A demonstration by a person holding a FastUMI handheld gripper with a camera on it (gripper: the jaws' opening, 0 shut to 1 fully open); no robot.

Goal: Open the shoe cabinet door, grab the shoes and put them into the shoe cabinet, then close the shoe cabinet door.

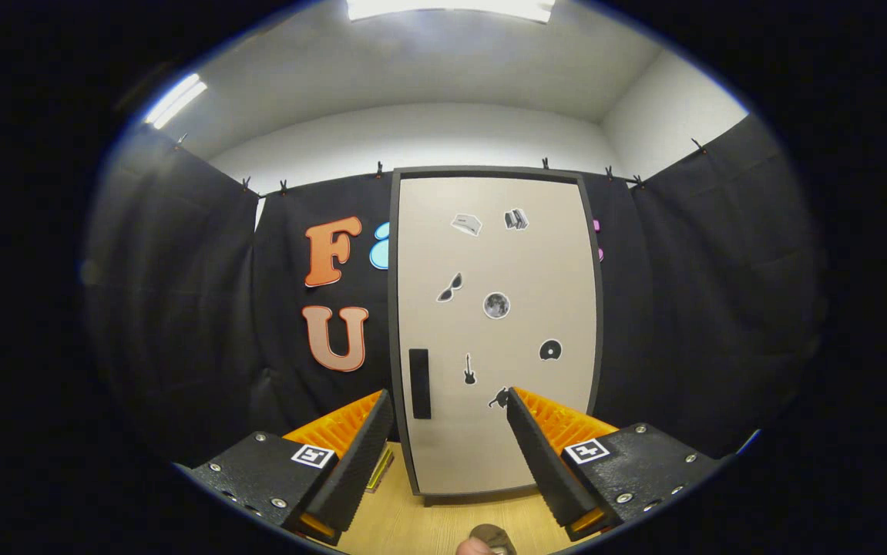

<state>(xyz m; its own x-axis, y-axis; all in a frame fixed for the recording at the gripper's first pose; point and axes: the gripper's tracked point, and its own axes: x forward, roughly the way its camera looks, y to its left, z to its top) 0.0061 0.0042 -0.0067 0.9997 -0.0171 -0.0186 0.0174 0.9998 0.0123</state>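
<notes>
A tall shoe cabinet stands upright on the wooden floor ahead of me. Its beige door is shut inside a dark frame. A black vertical handle sits low on the door's left side, just beyond my left finger. Several small stickers are scattered over the door. My gripper is open, with nothing between its fingers, and the door's lower part shows through the gap. It hangs a short way back from the cabinet, roughly level with the handle.
Black cloth walls close the booth behind and on both sides of the cabinet. Light wooden floor runs from the cabinet's foot toward me. A small rounded thing shows on the floor below my fingers, too cut off to identify.
</notes>
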